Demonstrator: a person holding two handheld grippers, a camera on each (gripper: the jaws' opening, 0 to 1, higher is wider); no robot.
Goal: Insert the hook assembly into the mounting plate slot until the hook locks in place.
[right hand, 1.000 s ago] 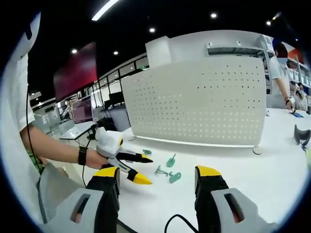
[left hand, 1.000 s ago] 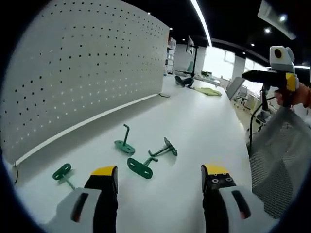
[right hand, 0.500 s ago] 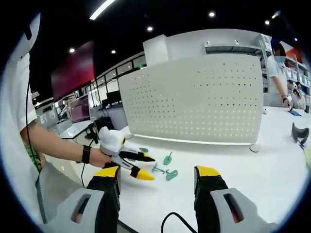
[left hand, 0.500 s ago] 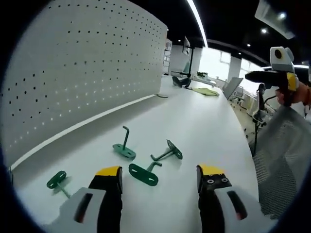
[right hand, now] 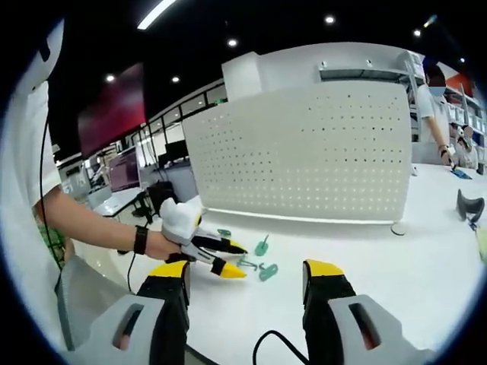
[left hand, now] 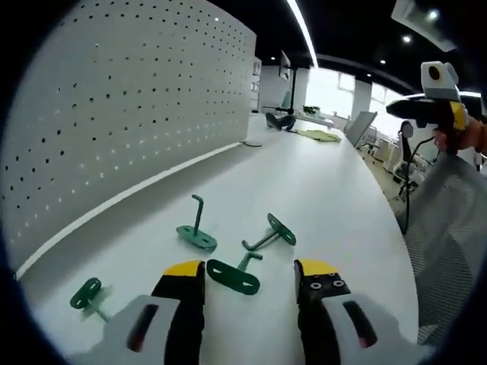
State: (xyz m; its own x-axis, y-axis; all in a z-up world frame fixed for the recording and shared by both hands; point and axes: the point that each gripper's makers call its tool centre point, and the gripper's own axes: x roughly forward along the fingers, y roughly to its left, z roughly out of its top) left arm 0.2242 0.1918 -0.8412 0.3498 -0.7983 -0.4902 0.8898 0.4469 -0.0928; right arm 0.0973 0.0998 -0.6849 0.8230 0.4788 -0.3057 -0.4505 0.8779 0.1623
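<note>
A long white tabletop (left hand: 319,190) runs beside an upright white pegboard (left hand: 114,114) in a dim office with ceiling strip lights. Four green hooks lie near the pegboard's foot; the nearest hook (left hand: 234,275) sits just ahead of the left gripper (left hand: 247,270), between its parted jaws. The right gripper (right hand: 247,268) hangs off the tabletop's edge, jaws apart, empty.

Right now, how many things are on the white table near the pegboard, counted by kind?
Green hooks: 4, namely one standing upright, one lying between the left gripper's jaws, one lying to its right, one lying far left.
White pegboard: 1.
Total: 5.
</note>
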